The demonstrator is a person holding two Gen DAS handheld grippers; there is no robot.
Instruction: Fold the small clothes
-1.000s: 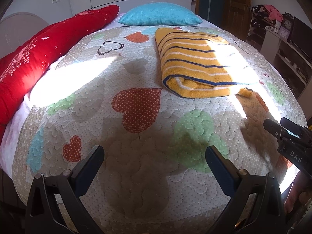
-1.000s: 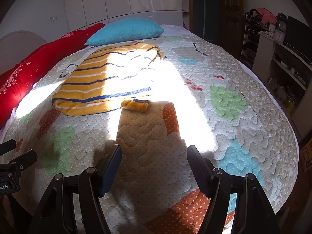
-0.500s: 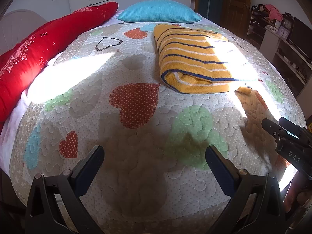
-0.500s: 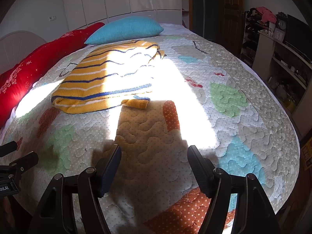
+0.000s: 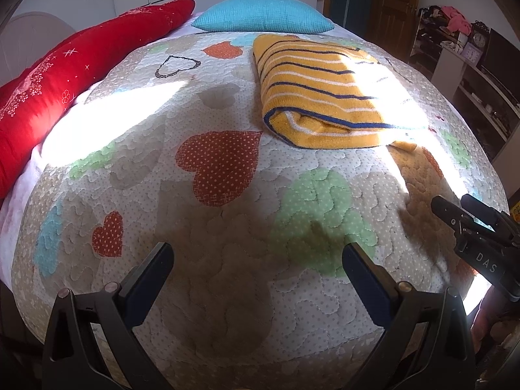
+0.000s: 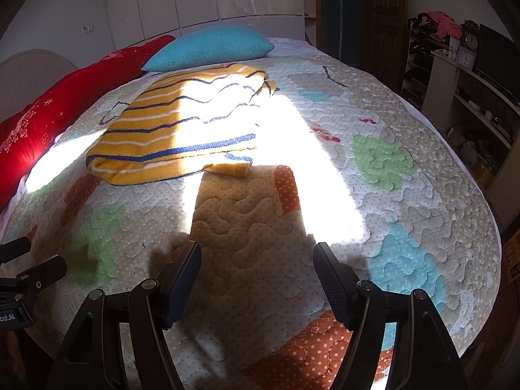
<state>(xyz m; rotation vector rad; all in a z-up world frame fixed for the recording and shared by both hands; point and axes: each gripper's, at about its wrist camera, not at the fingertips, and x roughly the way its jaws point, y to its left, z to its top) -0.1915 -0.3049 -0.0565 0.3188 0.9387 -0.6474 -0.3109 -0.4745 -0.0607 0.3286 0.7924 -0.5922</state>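
Note:
A yellow knitted sweater with white and blue stripes (image 5: pixel 318 94) lies folded on the quilted bed cover, toward the far side; in the right wrist view (image 6: pixel 182 126) it is partly in bright sunlight. My left gripper (image 5: pixel 258 266) is open and empty, held over the near part of the bed, well short of the sweater. My right gripper (image 6: pixel 256 263) is open and empty, also short of the sweater. The right gripper also shows at the right edge of the left wrist view (image 5: pixel 468 227).
The quilt (image 5: pixel 221 162) has heart and patch patterns. A blue pillow (image 5: pixel 263 18) and a long red cushion (image 5: pixel 65 78) lie at the head and left side. Shelves with clutter (image 6: pixel 471 91) and a wooden door (image 5: pixel 395 3) stand at the right.
Both grippers have drawn back slightly from the sweater and lifted a little; the sweater lies unmoved. Both stay open.

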